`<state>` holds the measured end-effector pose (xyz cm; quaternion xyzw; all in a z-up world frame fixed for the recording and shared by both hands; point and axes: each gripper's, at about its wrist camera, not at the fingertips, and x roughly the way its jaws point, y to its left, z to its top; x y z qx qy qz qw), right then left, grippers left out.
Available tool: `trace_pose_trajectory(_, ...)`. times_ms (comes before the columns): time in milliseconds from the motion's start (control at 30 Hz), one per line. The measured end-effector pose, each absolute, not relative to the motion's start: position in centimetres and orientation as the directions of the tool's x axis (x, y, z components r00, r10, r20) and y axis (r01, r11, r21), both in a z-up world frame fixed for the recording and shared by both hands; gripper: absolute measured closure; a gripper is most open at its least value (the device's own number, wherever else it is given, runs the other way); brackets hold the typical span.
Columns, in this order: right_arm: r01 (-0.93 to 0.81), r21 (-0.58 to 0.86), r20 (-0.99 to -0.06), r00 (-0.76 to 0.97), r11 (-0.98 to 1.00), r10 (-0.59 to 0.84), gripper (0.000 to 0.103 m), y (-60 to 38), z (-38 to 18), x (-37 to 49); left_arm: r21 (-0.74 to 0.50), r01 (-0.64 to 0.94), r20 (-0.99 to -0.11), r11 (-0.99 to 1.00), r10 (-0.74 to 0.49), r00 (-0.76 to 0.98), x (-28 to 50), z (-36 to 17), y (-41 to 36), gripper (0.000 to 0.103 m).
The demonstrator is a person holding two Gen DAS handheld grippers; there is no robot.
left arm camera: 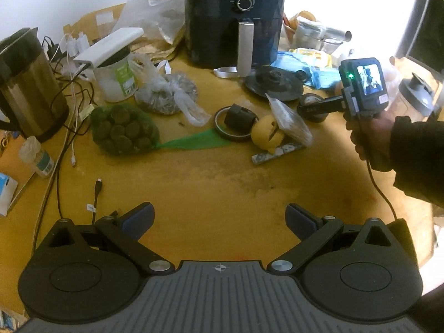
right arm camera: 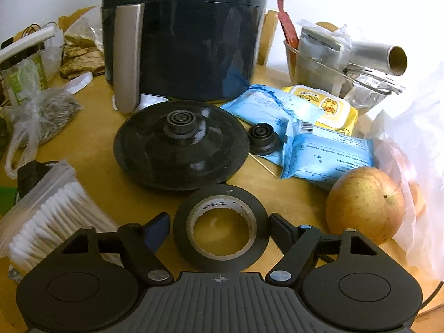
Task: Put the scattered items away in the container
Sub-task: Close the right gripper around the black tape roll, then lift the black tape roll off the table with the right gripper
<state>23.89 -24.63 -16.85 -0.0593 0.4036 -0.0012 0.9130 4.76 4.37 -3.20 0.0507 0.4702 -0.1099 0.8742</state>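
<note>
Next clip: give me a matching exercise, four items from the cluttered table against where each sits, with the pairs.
Items
1. black roll of tape
2. yellow-red apple
3. clear bag of white cotton swabs
4. round black kettle base

Places
A. in front of the dark air fryer
B. right of the right gripper, beside a thin plastic bag
C. between the right gripper's fingers
D. left of the right gripper

Pairs: 1-C, 2-B, 3-D, 4-A
</note>
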Motion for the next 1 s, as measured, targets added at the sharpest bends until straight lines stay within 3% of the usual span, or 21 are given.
trace_pose_trajectory(533,-0.030,-0.059,-0.752,0.659,0.998,-0.025,0.027,-25.7,-17.0,23.6,-0.061,0.233,-0.849,0.970,-0.174,0.499,5.2,-3.3,4.4,0.000)
trace_pose_trajectory(1000,-0.027,-0.004,-0.755,0.656,1.000,0.015,0.027,-26.5,-13.9,21.1,-0.071,0.262,-0.847,0.962,-0.197,0.494,4.8,-3.1,3.7,0.000)
